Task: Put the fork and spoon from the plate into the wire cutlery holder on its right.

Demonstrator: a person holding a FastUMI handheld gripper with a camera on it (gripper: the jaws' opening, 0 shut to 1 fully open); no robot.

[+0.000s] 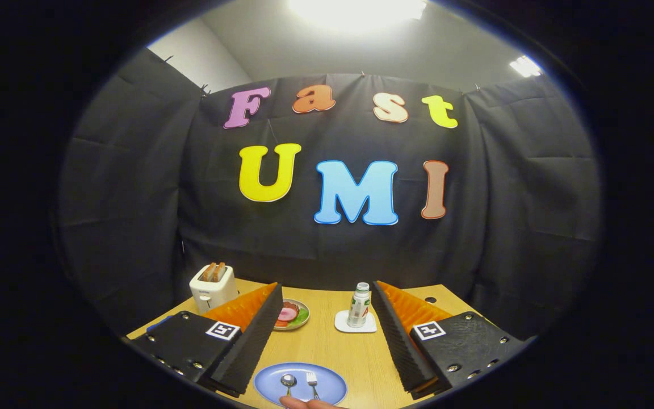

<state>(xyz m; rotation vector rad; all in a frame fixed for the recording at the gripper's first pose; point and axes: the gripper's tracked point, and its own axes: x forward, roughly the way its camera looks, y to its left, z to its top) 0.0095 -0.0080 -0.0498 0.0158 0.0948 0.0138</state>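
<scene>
A blue plate (327,379) lies on the wooden table (327,341), low between my two fingers. On it rest a metal spoon (288,382) on the left and a metal fork (312,383) on the right, side by side with their heads pointing away from me. My gripper (327,324) is open, its fingers spread wide to either side of the plate and above it, with nothing between them. A fingertip of a person's hand (304,403) shows at the plate's near edge, by the handles.
Beyond the fingers stand a white toaster (213,287) with bread slices at the back left, a small plate of food (292,314), and a small bottle (359,305) on a white coaster (355,322). The black cloth wall closes the far side.
</scene>
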